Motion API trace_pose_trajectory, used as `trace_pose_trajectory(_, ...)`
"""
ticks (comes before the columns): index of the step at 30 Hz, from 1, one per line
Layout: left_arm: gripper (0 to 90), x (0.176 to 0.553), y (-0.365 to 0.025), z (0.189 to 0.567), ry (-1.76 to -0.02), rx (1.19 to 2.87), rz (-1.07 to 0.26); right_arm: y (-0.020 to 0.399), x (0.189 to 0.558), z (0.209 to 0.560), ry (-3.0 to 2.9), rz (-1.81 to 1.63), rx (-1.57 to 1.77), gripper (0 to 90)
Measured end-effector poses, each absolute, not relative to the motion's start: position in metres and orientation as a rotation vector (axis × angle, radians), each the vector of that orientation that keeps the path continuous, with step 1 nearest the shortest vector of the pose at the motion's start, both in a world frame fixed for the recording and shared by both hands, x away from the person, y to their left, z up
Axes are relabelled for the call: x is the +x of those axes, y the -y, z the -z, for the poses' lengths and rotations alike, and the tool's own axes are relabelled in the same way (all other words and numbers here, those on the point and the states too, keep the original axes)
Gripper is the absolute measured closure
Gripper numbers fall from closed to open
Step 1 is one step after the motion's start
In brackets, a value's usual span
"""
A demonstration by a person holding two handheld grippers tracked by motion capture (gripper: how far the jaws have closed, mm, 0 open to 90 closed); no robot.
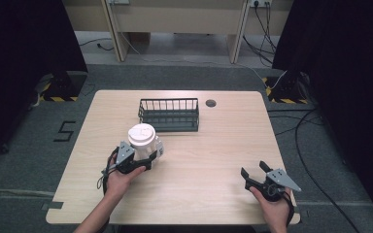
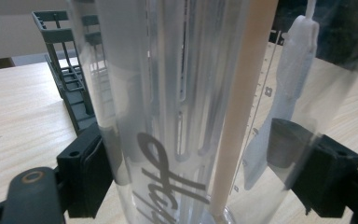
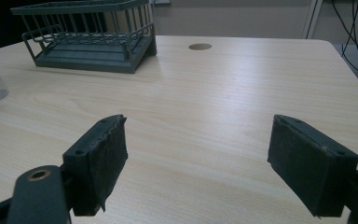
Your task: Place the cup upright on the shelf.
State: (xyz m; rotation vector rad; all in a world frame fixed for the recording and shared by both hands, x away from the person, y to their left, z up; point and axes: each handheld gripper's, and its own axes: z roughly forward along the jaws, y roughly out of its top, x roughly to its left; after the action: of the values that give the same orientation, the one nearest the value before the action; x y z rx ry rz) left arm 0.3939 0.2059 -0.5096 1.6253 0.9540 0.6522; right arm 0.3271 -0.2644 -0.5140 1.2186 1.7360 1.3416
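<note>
Nearest to us in the left gripper view stands a clear plastic cup (image 2: pixel 177 107) with dark lettering, and our left gripper (image 1: pixel 143 162) has its jaws clamped on the cup's sides. The cup, capped by a white lid (image 1: pixel 141 135), stands upright on the wooden table (image 1: pixel 213 160), just in front of the dark wire basket (image 1: pixel 169 114). Our right gripper (image 1: pixel 253 171) rests well apart, near the table's right front corner, its jaws spread wide with nothing between them.
</note>
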Motion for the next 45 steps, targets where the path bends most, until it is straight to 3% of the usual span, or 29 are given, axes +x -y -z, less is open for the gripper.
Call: trace_pose_trajectory(45,17.6,0.427,-0.198,0.456,-0.934,1.633,-0.701,0.264,0.327,0.514,-1.746,-1.354,1.239,20.1)
